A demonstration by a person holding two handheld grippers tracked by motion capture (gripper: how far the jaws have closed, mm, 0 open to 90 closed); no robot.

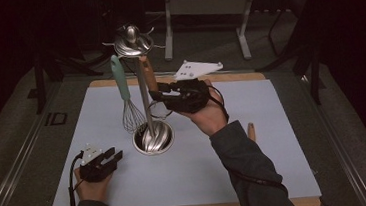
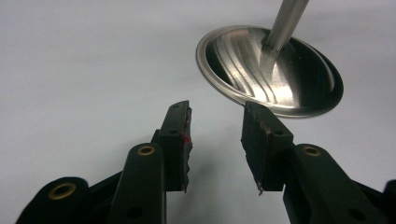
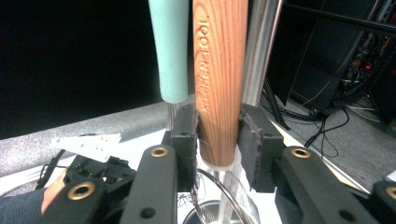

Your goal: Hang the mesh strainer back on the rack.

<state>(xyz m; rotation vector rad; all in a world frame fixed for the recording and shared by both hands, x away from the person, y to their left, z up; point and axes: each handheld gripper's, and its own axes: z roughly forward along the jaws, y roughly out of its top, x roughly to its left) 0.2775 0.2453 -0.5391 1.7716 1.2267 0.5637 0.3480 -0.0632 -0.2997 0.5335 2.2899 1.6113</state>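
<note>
Dim workshop, wooden handle (image 3: 219,79) lettered "KITCHEN TOOL"

Both grippers matte black: left gripper (image 1: 109,158), right gripper (image 1: 162,91). Brass-ringed holes on jaw arms, worn ragged pads (image 2: 180,140), red fleck on one. Grey three-cornered plate (image 1: 197,69), black cable (image 1: 71,183), dark grey sleeves (image 1: 250,172)

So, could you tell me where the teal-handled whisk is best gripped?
Grip the whisk on its teal handle, not the wire loops, coming level from its open left side. It hangs upright from the stand; the straight handle suits flat jaws, and on its right the right gripper flanks the wooden handle.
</note>
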